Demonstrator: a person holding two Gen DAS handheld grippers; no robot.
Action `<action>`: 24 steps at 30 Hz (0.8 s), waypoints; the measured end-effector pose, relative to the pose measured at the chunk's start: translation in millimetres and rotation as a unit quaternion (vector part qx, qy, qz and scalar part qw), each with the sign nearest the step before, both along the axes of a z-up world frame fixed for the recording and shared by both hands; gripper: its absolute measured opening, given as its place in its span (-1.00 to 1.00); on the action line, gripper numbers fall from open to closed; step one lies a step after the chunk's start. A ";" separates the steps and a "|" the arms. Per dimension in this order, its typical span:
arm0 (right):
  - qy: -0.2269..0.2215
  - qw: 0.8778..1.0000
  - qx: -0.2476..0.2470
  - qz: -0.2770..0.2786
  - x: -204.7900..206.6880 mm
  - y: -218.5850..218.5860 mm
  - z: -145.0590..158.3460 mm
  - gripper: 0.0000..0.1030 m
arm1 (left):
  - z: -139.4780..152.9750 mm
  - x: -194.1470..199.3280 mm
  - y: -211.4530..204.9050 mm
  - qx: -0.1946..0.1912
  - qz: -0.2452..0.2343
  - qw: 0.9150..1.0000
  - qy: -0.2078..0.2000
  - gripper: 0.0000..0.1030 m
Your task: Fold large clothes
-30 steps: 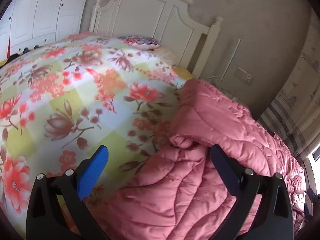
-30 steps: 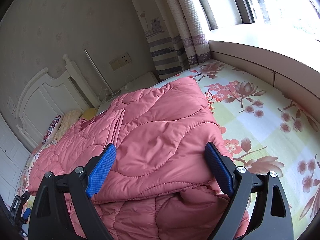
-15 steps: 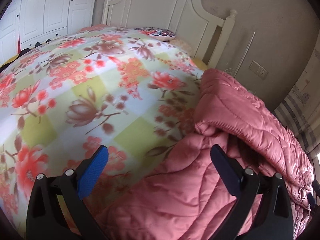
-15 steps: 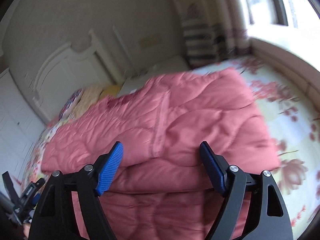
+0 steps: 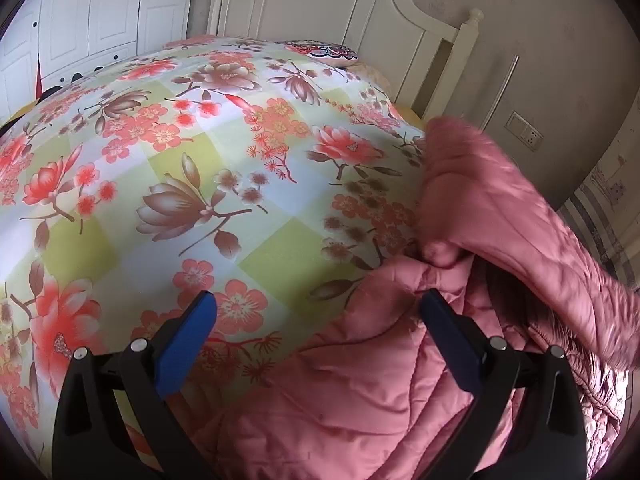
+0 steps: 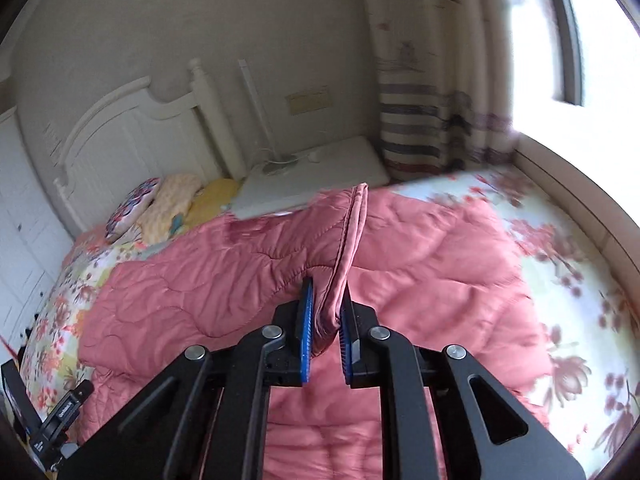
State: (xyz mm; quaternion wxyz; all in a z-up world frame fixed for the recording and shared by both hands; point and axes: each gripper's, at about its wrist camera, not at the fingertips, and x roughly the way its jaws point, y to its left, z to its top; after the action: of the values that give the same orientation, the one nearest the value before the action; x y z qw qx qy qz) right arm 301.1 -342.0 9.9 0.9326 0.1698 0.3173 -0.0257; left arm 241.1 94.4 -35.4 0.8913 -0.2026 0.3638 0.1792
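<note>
A pink quilted garment (image 6: 420, 264) lies spread over a floral bed cover. My right gripper (image 6: 326, 292) is shut on a pinched ridge of its upper layer, and the fabric rises in a fold (image 6: 354, 216) between the blue pads. In the left wrist view the same pink garment (image 5: 380, 392) fills the lower right, with a raised flap (image 5: 500, 208) blurred above it. My left gripper (image 5: 318, 312) hangs open over the garment's edge and the floral cover (image 5: 180, 184), nothing between its fingers. The other gripper's black body (image 6: 52, 420) shows at the lower left of the right wrist view.
A white headboard (image 5: 340, 4) and several pillows (image 6: 168, 208) lie at the far end of the bed. A white bedside table (image 6: 316, 176) stands beside it, with striped curtains (image 6: 432, 128) and a bright window (image 6: 600, 44) to the right. White wardrobe doors (image 5: 100, 12) stand at the left.
My right gripper closed from wide open onto the garment's upper layer, rose and rolled, lifting a fold. The left gripper stayed open and tilted slightly; the flap beside it rose.
</note>
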 end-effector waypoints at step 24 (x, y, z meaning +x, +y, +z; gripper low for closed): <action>0.067 0.983 -0.160 0.062 33.3 70.8 -48.5 -0.02 | 87.9 -20.2 -26.9 0.011 -0.104 0.982 -0.160 0.96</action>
State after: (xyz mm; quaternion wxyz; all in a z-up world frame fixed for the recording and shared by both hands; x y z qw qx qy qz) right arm 334.4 -271.2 -38.6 0.9243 -0.0036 0.3806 -0.0292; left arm 220.9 67.5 52.4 0.9540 -0.1797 0.2335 0.0551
